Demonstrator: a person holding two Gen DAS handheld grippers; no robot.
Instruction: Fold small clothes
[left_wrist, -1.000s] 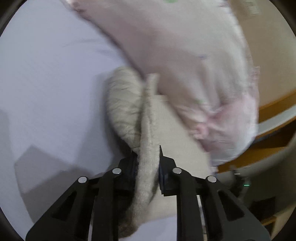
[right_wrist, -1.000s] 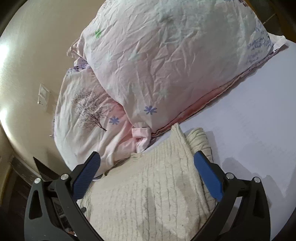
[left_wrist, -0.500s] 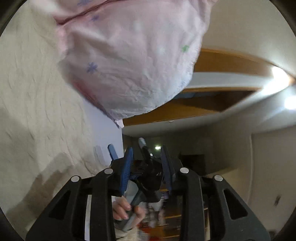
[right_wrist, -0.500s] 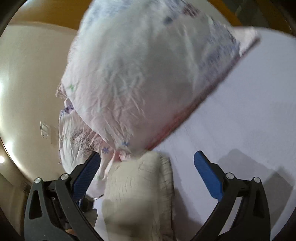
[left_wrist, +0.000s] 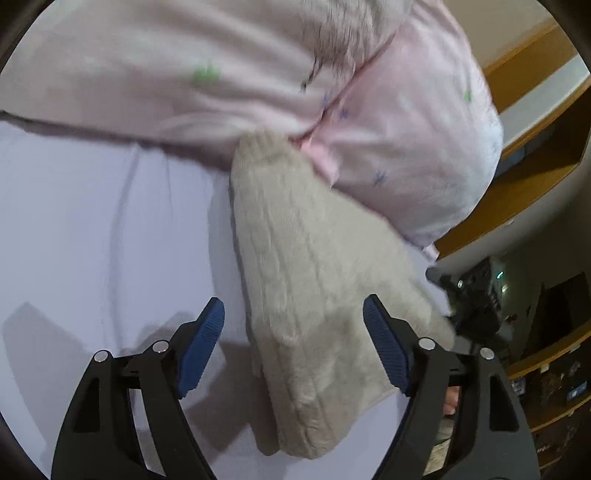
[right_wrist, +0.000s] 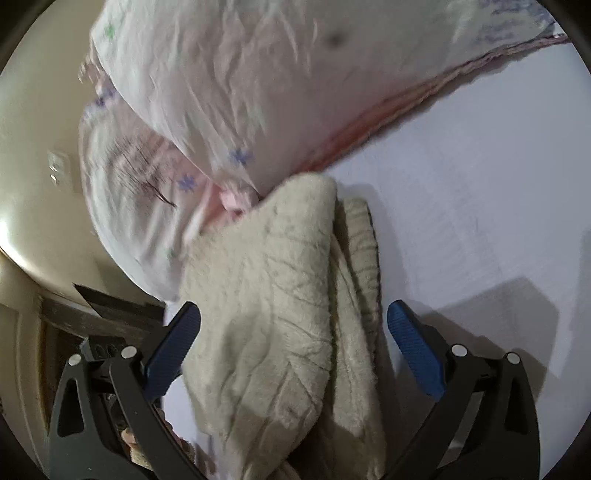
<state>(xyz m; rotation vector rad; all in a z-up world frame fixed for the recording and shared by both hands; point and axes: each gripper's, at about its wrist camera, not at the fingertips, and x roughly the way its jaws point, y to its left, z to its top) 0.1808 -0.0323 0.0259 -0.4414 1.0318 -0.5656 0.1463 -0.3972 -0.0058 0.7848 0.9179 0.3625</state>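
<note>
A folded cream knit garment (left_wrist: 314, 295) lies on the white bed sheet (left_wrist: 92, 229), its far end against a pink pillow. It also shows in the right wrist view (right_wrist: 288, 314), with a second folded layer at its right side. My left gripper (left_wrist: 293, 339) is open, its blue pads either side of the garment and above it, holding nothing. My right gripper (right_wrist: 293, 347) is open too, its pads straddling the garment, empty.
Two pink flowered pillows (right_wrist: 258, 92) are stacked behind the garment, also in the left wrist view (left_wrist: 332, 92). A wooden headboard shelf (left_wrist: 535, 158) is at the right. A cream wall with a switch plate (right_wrist: 57, 168) stands beyond the bed's edge. Open sheet (right_wrist: 480, 184) lies right.
My left gripper was shut on the garment's edge a second ago; it swung away, let go, and now hangs open over the folded garment. My right gripper stayed open and moved closer.
</note>
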